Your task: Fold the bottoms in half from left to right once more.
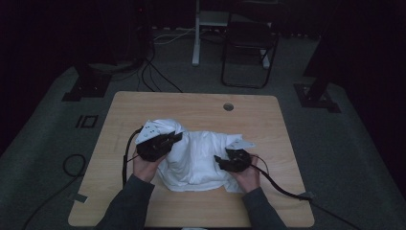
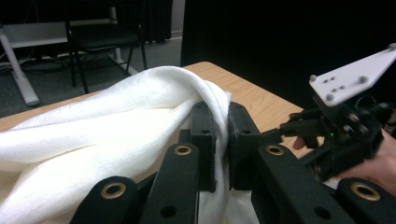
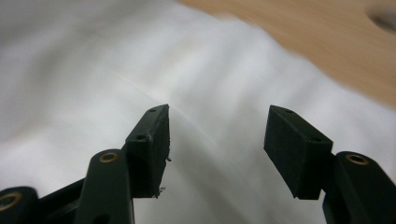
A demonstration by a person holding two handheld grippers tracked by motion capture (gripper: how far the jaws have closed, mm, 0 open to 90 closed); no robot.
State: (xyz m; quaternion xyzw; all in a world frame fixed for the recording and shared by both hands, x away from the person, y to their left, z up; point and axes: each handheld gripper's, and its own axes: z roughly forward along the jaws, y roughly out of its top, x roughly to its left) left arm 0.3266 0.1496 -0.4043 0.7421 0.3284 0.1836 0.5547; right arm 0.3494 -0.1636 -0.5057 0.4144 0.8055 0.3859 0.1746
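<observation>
A crumpled white cloth (image 1: 196, 155) lies in the middle of the wooden table (image 1: 249, 120). My left gripper (image 1: 179, 136) is at the cloth's left side, shut on a raised fold of the white cloth (image 2: 154, 107), which is pinched between its black pads (image 2: 203, 135). My right gripper (image 1: 218, 159) sits at the cloth's right side, pointing left. In the right gripper view my right gripper (image 3: 217, 140) stands open just above the white cloth (image 3: 93, 70), with nothing between its pads. The left gripper view also shows the right gripper (image 2: 345, 130) with its white plate.
A round cable hole (image 1: 228, 107) is in the table's far side. Cables trail from both grippers over the table's left and right edges. A dark chair (image 1: 249, 48) and a white desk leg (image 1: 196, 33) stand on the floor beyond the table.
</observation>
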